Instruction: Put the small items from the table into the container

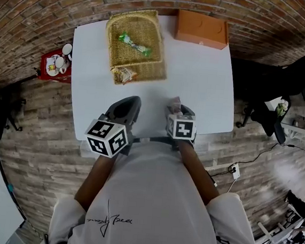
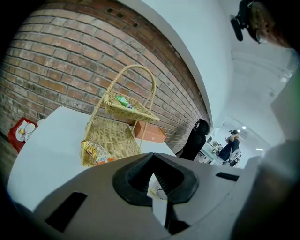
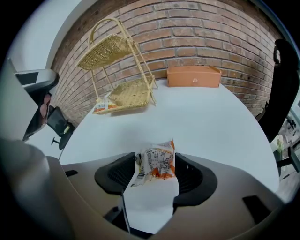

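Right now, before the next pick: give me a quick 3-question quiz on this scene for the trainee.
1. True or false: the left gripper is holding a packet.
2. What lies in the top tier of the wicker basket? A) green packet B) a spoon C) nothing
3. Fill in: between the right gripper's jaws sits a white-and-orange ____.
Key: 1 false, its jaws are shut with nothing in them; 2 A; 3 snack packet.
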